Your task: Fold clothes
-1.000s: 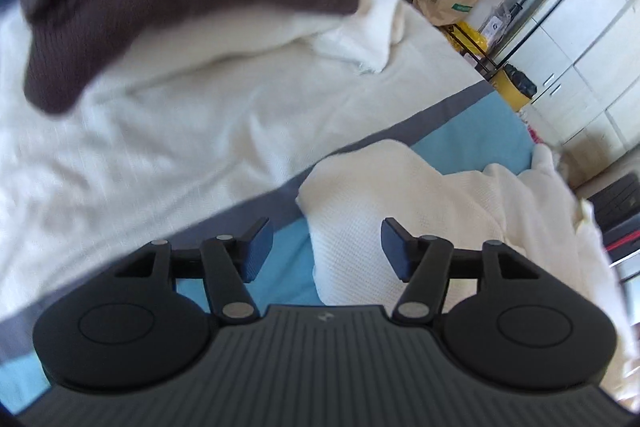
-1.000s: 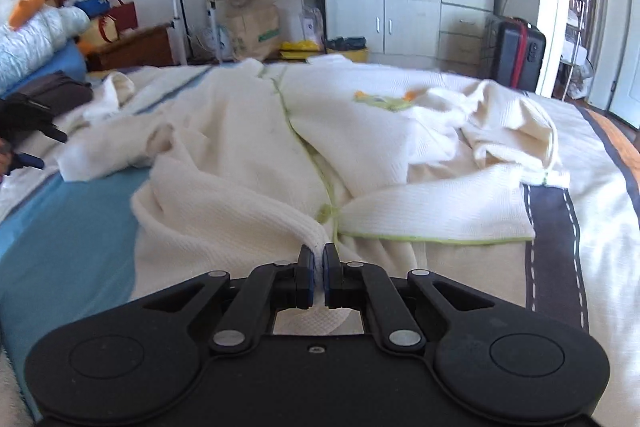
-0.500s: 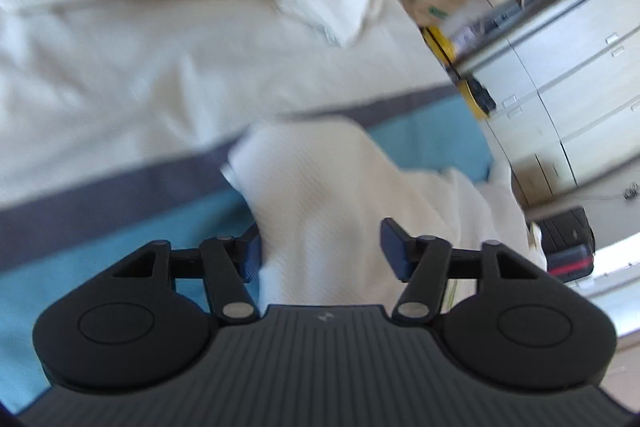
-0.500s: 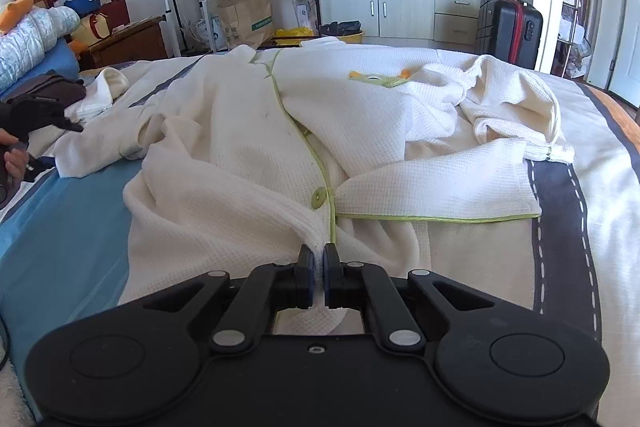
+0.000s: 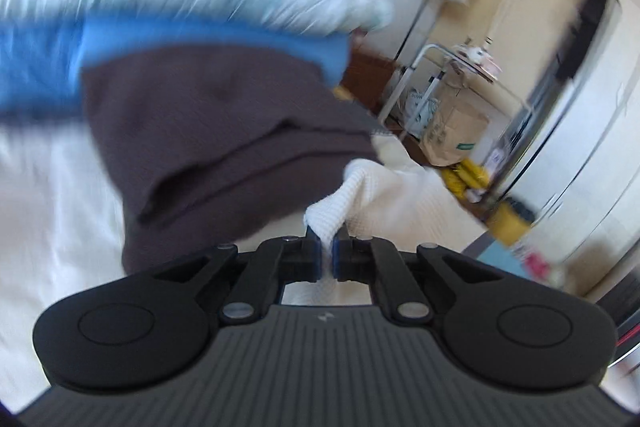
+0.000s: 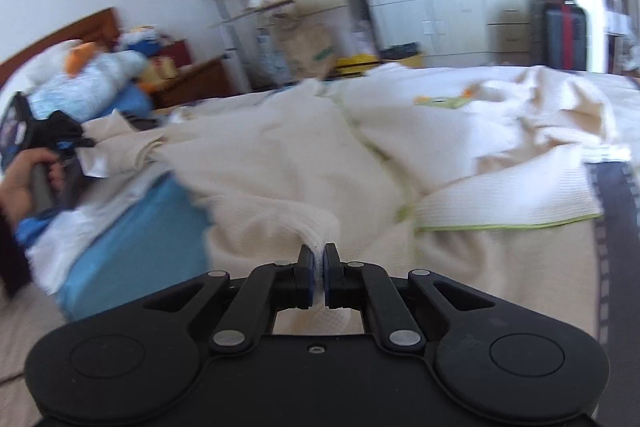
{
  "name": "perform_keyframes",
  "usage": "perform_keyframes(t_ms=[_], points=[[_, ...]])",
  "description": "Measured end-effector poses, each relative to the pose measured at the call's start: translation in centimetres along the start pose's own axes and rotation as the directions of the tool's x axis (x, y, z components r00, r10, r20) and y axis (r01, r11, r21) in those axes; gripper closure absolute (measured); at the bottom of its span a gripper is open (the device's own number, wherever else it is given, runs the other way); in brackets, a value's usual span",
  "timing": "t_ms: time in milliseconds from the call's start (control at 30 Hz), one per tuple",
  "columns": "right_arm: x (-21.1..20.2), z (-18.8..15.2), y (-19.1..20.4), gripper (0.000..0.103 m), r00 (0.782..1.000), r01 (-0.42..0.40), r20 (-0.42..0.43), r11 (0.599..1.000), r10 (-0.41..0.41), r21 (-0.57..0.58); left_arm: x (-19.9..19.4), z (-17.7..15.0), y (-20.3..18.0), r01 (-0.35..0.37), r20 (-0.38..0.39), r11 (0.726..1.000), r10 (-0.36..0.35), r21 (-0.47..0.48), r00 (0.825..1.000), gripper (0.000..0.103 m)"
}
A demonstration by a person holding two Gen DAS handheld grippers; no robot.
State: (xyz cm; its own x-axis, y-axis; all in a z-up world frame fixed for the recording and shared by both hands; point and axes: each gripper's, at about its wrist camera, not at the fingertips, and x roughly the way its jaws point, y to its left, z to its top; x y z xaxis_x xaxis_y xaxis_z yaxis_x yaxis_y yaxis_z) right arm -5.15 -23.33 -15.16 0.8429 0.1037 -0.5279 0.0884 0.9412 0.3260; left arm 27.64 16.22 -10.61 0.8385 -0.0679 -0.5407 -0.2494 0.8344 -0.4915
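Both grippers, left (image 5: 327,251) and right (image 6: 319,261), pinch folds of the cream robe (image 6: 280,171).

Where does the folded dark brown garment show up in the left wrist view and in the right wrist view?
Left wrist view: the folded dark brown garment fills the centre-left, just beyond the left gripper, which is shut on the cream waffle-knit robe.
Right wrist view: it is not clearly visible; the spot behind the person's hand is blurred.
Shared landmark: the brown paper bag with green print.
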Motion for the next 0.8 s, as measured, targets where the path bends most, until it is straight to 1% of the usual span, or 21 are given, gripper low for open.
perform_keyframes(t_ms=[33,67,133,167,200,233,300,367,400,433,467,500,533,567,600,633,667,700,733,767,800], points=[[-0.2,-0.3,0.6,0.096,0.998,-0.063,-0.004,0.998,0.063,-0.006,0.7,0.0,1.0,-0.001,-0.038,0.999,-0.001,-0.039,0.999,0.098],[-0.1,-0.6,1.3,0.096,0.993,-0.119,-0.017,0.993,0.119,-0.018,1.5,-0.2,1.4,-0.014,-0.070,0.998,0.010,-0.055,0.998,0.098],[0.1,-1.2,2.8,0.096,0.973,-0.227,-0.051,0.973,0.225,-0.042,2.8,-0.6,1.8,-0.032,-0.119,0.997,0.023,-0.071,0.993,0.097],[0.3,-1.5,3.6,0.096,0.962,-0.265,-0.076,0.963,0.261,-0.055,2.9,-0.7,1.8,-0.038,-0.126,0.996,0.028,-0.075,0.992,0.097],[0.5,-1.9,4.4,0.096,0.955,-0.287,-0.103,0.955,0.280,-0.069,2.8,-0.7,1.7,-0.044,-0.128,0.996,0.034,-0.079,0.991,0.094],[0.7,-2.2,5.1,0.096,0.950,-0.299,-0.125,0.951,0.287,-0.084,2.8,-0.8,1.6,-0.051,-0.131,0.995,0.040,-0.083,0.991,0.092],[1.0,-2.9,6.0,0.096,0.947,-0.300,-0.153,0.948,0.282,-0.110,2.5,-1.0,1.5,-0.050,-0.123,0.994,0.038,-0.095,0.992,0.069],[1.3,-3.0,6.1,0.096,0.949,-0.289,-0.164,0.951,0.270,-0.106,1.6,-1.1,1.7,-0.037,-0.115,0.994,0.024,-0.105,0.993,0.061],[1.5,-2.9,5.8,0.096,0.949,-0.284,-0.166,0.954,0.267,-0.094,1.3,-1.3,1.7,-0.025,-0.131,0.995,0.012,-0.095,0.991,0.061],[1.7,-2.8,5.6,0.096,0.952,-0.275,-0.164,0.958,0.258,-0.086,1.3,-1.5,1.4,-0.005,-0.169,0.997,-0.007,-0.071,0.986,0.061],[1.8,-2.7,5.4,0.096,0.955,-0.263,-0.160,0.961,0.248,-0.081,1.4,-1.7,0.9,0.013,-0.217,0.999,-0.021,-0.036,0.976,0.061],[1.9,-2.6,5.1,0.096,0.960,-0.248,-0.156,0.966,0.234,-0.075,1.8,-2.1,0.1,0.026,-0.269,1.000,-0.021,0.013,0.963,0.060],[2.1,-2.4,4.8,0.096,0.964,-0.232,-0.151,0.970,0.219,-0.069,2.4,-2.8,-1.0,0.034,-0.317,0.996,-0.007,0.078,0.948,0.059],[2.2,-2.3,4.5,0.096,0.969,-0.215,-0.140,0.974,0.205,-0.064,3.1,-3.7,-2.1,0.044,-0.362,0.988,0.012,0.145,0.932,0.052],[2.4,-2.0,4.2,0.096,0.973,-0.199,-0.128,0.978,0.191,-0.059,4.0,-4.8,-3.2,0.050,-0.401,0.974,0.043,0.220,0.915,0.044],[2.6,-1.8,3.9,0.096,0.978,-0.183,-0.115,0.982,0.176,-0.054,5.0,-5.9,-4.3,0.058,-0.435,0.954,0.080,0.295,0.897,0.040],[2.8,-1.6,3.6,0.096,0.981,-0.171,-0.097,0.984,0.166,-0.045,5.9,-7.0,-5.5,0.070,-0.466,0.927,0.119,0.368,0.877,0.035],[2.7,-1.3,3.3,0.096,0.984,-0.163,-0.079,0.986,0.160,-0.033,6.9,-8.1,-6.4,0.070,-0.474,0.892,0.170,0.447,0.864,0.033],[2.7,-1.0,2.9,0.096,0.986,-0.155,-0.061,0.988,0.154,-0.021,7.8,-9.0,-7.3,0.067,-0.471,0.849,0.223,0.525,0.853,0.033],[2.6,-0.8,2.5,0.096,0.988,-0.146,-0.047,0.989,0.146,-0.012,8.2,-9.8,-8.0,0.061,-0.441,0.799,0.265,0.599,0.857,0.034],[2.5,-0.7,2.3,0.096,0.990,-0.137,-0.038,0.991,0.136,-0.006,8.2,-10.2,-8.5,0.038,-0.390,0.752,0.297,0.658,0.872,0.050]])
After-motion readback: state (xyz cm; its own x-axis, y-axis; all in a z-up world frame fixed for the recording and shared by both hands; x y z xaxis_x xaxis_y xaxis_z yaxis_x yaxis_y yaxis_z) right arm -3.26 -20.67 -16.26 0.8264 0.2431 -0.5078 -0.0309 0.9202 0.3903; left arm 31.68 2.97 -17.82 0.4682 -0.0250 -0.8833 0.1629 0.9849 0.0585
